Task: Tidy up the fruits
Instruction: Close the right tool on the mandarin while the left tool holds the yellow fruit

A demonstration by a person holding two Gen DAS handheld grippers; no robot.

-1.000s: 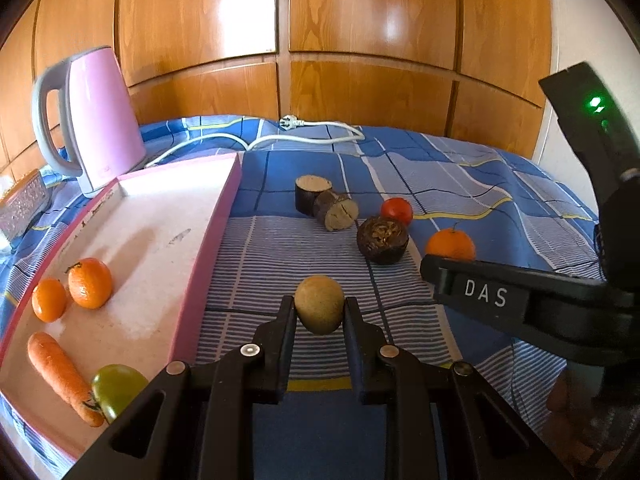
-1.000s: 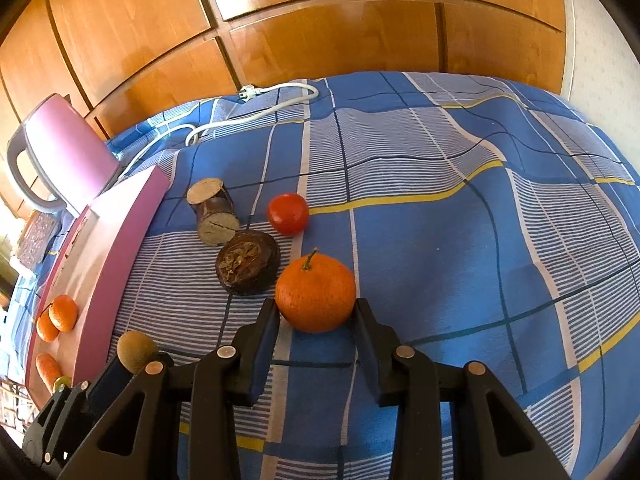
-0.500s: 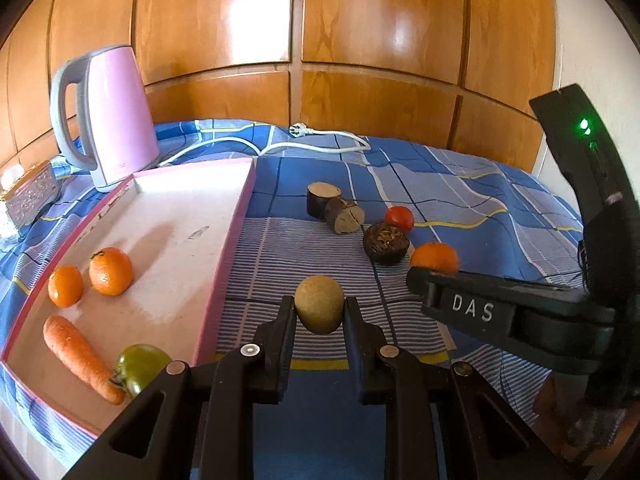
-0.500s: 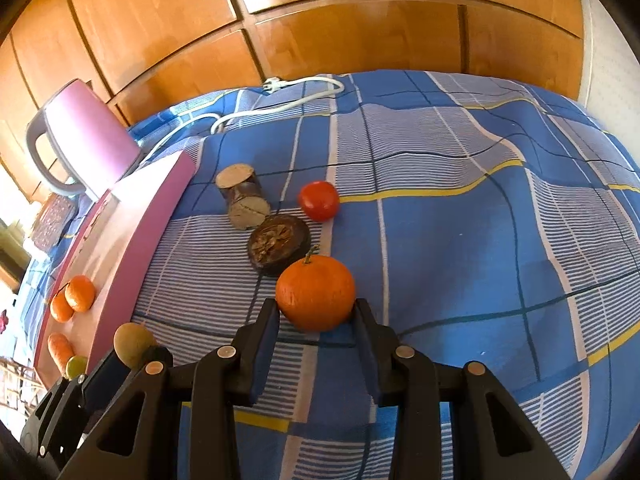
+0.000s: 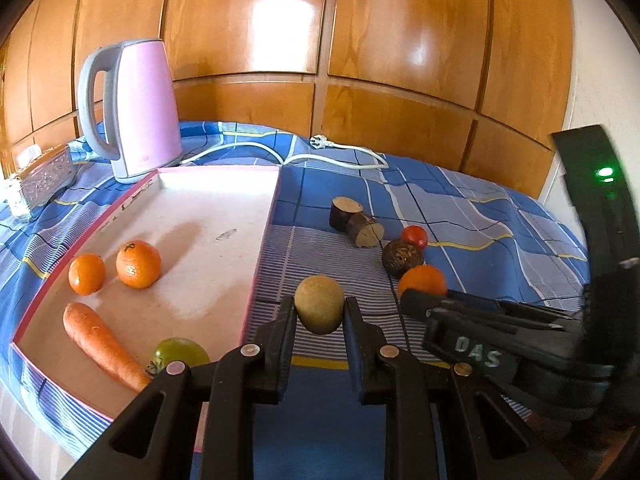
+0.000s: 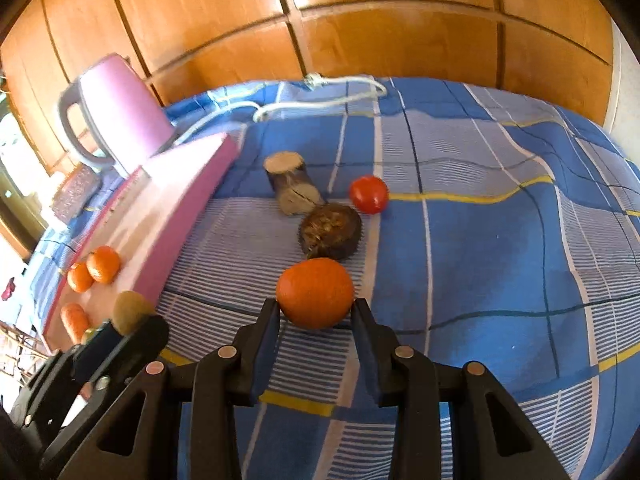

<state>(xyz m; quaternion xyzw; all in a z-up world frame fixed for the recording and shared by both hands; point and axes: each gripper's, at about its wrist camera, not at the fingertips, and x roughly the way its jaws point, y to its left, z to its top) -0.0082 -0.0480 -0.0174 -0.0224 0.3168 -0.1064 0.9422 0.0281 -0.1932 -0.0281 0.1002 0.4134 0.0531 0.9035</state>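
My left gripper (image 5: 320,302) is shut on a brown-green round fruit (image 5: 319,314), held above the striped cloth just right of the pink tray (image 5: 208,208). The tray holds two oranges (image 5: 138,264), a carrot (image 5: 100,344) and a green tomato (image 5: 180,354). My right gripper (image 6: 315,305) has an orange (image 6: 315,288) between its fingers; its jaws are closing and both pads touch the fruit, which hangs off the cloth. From the right wrist view the left gripper's brown fruit (image 6: 130,312) shows at the lower left, beside the tray's edge (image 6: 188,200).
On the blue checked cloth lie two cut wood pieces (image 5: 354,220), a dark round fruit (image 5: 402,258) and a red tomato (image 5: 415,236). A pink kettle (image 5: 136,108) with a white cord (image 5: 332,152) stands behind the tray, a silver box (image 5: 44,180) to its left. Wooden panels close the back.
Both grippers have drifted left toward the tray with their fruits. The orange has come off the cloth and rolled, so its stem no longer shows.
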